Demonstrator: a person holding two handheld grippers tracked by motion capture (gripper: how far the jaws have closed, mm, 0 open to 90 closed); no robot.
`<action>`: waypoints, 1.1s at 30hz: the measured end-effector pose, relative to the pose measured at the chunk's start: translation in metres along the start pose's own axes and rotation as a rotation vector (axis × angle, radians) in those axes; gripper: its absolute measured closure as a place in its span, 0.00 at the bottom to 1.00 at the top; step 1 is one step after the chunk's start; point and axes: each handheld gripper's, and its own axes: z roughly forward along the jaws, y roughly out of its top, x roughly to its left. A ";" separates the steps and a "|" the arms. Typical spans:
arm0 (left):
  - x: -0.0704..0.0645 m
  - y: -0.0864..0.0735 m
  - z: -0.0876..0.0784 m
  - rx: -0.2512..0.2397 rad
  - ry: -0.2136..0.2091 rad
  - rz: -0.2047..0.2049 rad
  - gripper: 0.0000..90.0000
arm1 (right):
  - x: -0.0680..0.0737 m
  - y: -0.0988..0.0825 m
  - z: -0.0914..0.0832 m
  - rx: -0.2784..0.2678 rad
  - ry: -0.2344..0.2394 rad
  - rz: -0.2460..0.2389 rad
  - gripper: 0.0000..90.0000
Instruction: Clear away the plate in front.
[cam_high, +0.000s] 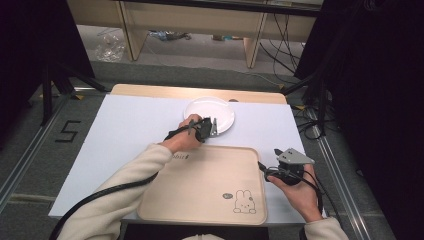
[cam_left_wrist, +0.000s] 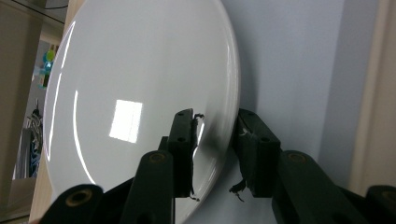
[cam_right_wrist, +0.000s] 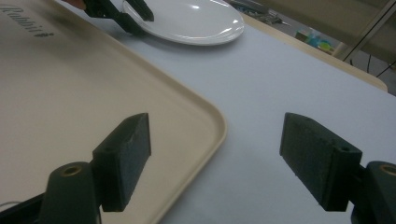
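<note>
So the white plate (cam_high: 209, 114) sits at the far middle of the white table cover (cam_high: 130, 130), just past the beige tray (cam_high: 205, 185), and the left gripper (cam_high: 212, 127) has one jaw over the plate's near rim and the other outside it. I can't tell if the pads actually press on the rim yet. The right gripper (cam_right_wrist: 215, 154) sits with its jaws wide apart over the tray's right edge, nothing between them but tray rim and table cover.

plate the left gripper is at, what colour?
Plain glossy white plate, no pattern; clearest in the left gripper view.
</note>
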 end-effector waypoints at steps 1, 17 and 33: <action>0.000 0.000 0.000 -0.001 -0.003 -0.002 0.78 | 0.000 0.000 0.000 -0.001 0.001 0.002 0.28; 0.000 0.002 0.001 0.015 -0.010 0.024 0.82 | 0.000 0.000 0.000 0.003 0.008 0.007 0.29; -0.002 0.007 -0.001 0.031 -0.002 0.072 0.87 | 0.000 0.000 0.000 0.004 0.014 0.006 0.30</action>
